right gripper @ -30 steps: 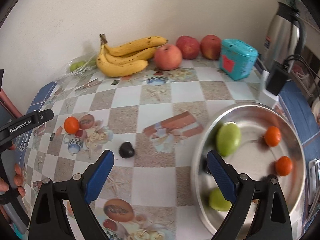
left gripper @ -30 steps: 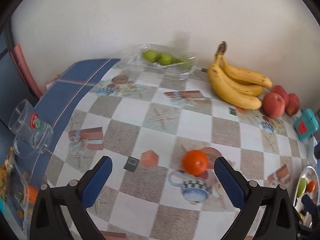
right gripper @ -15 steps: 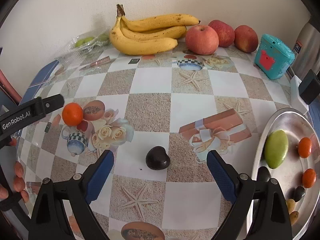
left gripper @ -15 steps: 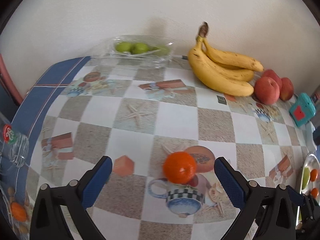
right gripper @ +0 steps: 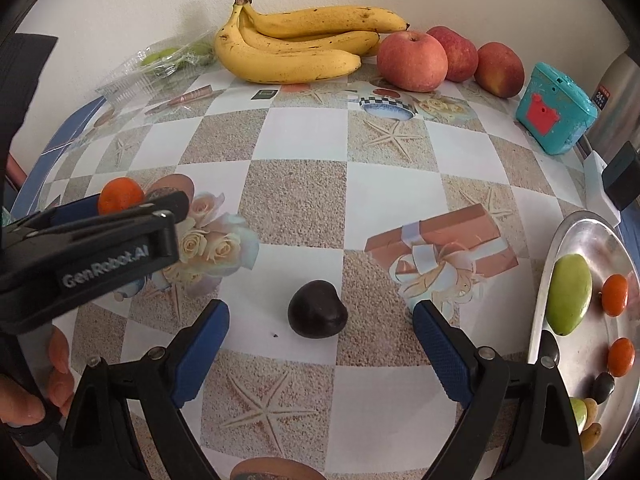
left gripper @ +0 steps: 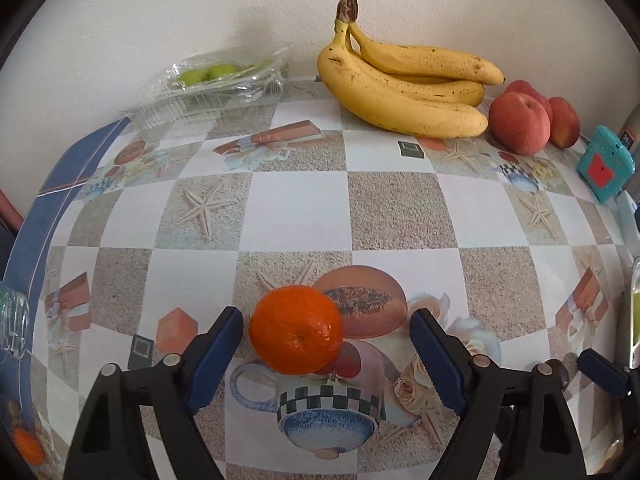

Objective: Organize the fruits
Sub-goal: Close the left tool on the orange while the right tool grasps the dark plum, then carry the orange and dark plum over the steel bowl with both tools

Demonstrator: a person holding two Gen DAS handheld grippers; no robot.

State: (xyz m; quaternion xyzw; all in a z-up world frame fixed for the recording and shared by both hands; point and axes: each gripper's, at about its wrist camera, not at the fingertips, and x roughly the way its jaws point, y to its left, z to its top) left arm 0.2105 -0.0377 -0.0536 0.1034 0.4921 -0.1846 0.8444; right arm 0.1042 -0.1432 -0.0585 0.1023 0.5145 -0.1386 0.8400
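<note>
An orange tangerine (left gripper: 296,329) lies on the patterned tablecloth. My left gripper (left gripper: 326,344) is open, its blue pads on either side of the tangerine and not touching it. The tangerine also shows in the right wrist view (right gripper: 120,195), beside the left gripper (right gripper: 132,206). A dark plum (right gripper: 317,309) lies on the cloth between the pads of my open right gripper (right gripper: 320,344). A metal tray (right gripper: 580,236) at the right holds a green fruit (right gripper: 569,294), tangerines (right gripper: 615,289) and several small fruits.
Bananas (left gripper: 404,88) and three red apples (left gripper: 519,124) lie along the back wall. A clear plastic box with green fruits (left gripper: 216,76) stands at the back left. A teal box (right gripper: 556,108) and a steel kettle (right gripper: 616,100) stand at the right.
Both grippers have moved forward and lower. The tangerine now sits between the left pads, the plum between the right pads. Both stay open.
</note>
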